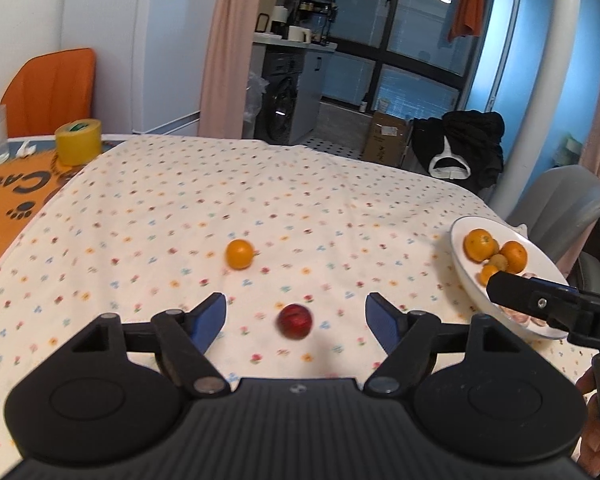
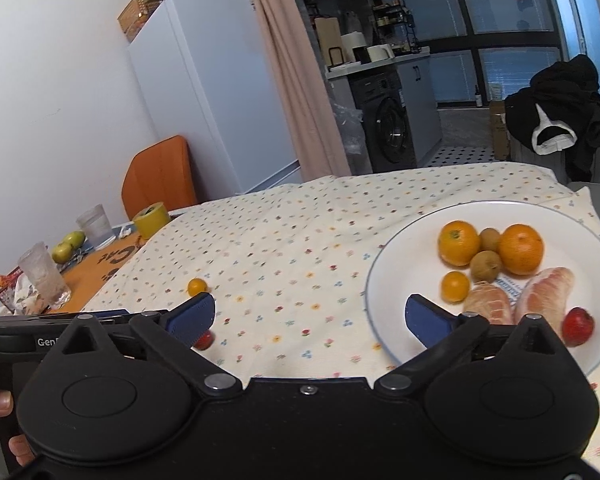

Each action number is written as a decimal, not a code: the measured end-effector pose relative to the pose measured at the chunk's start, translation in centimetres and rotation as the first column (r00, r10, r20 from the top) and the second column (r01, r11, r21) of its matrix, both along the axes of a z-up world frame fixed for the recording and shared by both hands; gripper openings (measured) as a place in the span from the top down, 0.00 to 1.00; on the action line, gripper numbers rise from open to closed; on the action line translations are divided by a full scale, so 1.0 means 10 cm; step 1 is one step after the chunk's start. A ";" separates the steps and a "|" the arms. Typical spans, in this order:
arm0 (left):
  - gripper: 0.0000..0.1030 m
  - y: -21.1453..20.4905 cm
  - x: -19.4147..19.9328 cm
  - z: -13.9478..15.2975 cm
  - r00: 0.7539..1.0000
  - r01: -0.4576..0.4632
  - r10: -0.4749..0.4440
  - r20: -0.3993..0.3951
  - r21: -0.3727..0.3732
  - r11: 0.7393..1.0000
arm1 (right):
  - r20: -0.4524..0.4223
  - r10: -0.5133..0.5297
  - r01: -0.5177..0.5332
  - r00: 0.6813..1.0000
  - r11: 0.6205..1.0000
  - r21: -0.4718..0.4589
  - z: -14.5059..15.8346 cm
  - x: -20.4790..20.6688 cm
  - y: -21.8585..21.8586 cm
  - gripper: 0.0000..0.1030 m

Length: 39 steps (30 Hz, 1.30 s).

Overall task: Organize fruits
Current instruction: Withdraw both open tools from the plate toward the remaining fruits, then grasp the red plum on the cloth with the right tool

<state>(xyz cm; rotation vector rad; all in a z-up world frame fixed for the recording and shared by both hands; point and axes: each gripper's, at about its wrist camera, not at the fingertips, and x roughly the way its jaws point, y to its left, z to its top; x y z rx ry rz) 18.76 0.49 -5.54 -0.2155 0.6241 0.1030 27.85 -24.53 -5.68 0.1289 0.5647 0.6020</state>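
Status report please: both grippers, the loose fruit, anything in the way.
Left gripper open, red fruit between its fingers. Right gripper open, empty, by the plate. Small orange loose on the tablecloth. Path clear.

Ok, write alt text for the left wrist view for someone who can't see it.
The open left tongs hover over a floral tablecloth, with a small red fruit on the cloth between the blue pads. A small orange lies farther ahead, and at right a white plate of fruit sits partly behind the right tongs' dark body.
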 end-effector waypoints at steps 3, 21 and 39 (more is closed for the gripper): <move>0.27 0.09 -0.04 -0.05 1.000 -0.018 0.018 -0.010 -0.001 1.000 | -0.004 0.014 -0.014 1.000 1.000 -0.007 -0.01 -0.01 0.07 0.00; 0.19 0.57 -0.23 -0.17 0.990 -0.135 0.134 -0.033 -0.001 0.991 | -0.030 0.140 -0.142 0.990 0.987 -0.073 -0.14 -0.07 0.64 0.06; 0.19 0.84 -0.26 -0.20 0.988 -0.152 0.151 -0.036 -0.024 0.988 | -0.050 0.248 -0.253 0.967 0.955 -0.157 -0.28 -0.03 1.23 0.34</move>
